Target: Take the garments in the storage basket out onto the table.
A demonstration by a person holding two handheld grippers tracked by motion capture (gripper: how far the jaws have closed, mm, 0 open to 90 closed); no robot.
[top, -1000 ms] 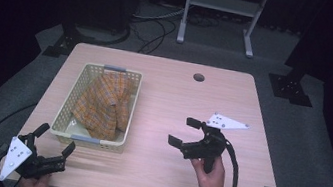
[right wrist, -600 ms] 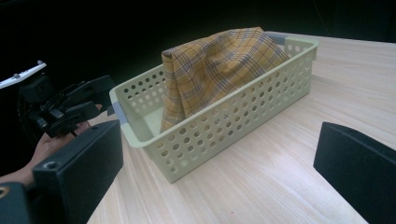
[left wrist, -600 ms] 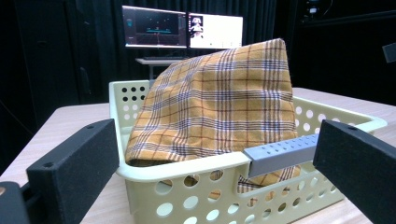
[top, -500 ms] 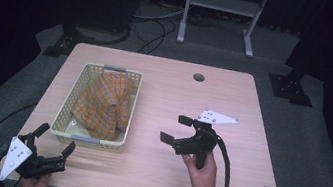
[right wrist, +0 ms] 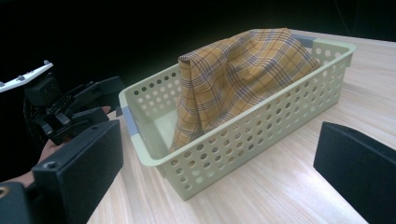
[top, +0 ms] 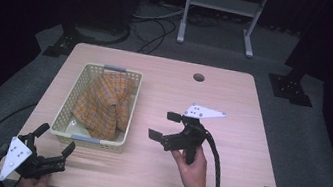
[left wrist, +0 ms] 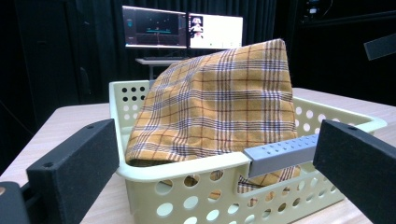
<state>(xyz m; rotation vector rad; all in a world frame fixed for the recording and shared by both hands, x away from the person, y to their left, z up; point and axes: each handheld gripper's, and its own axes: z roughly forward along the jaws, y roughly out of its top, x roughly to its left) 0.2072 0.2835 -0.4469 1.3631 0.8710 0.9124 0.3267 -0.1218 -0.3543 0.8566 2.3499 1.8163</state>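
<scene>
Jaws spread wide and empty, the right gripper (top: 165, 126) is facing the pale basket (top: 63, 113) near the tabletop's left edge, where the plaid cloth (top: 105, 101) is lying heaped; the left gripper (top: 53, 139), also released, is waiting at the near-left corner. Pinching the cloth's raised peak looks wisest.

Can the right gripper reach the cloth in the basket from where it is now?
Probably yes: the right gripper is open, bare table lies between it and the basket, and the cloth rises above the rim.
</scene>
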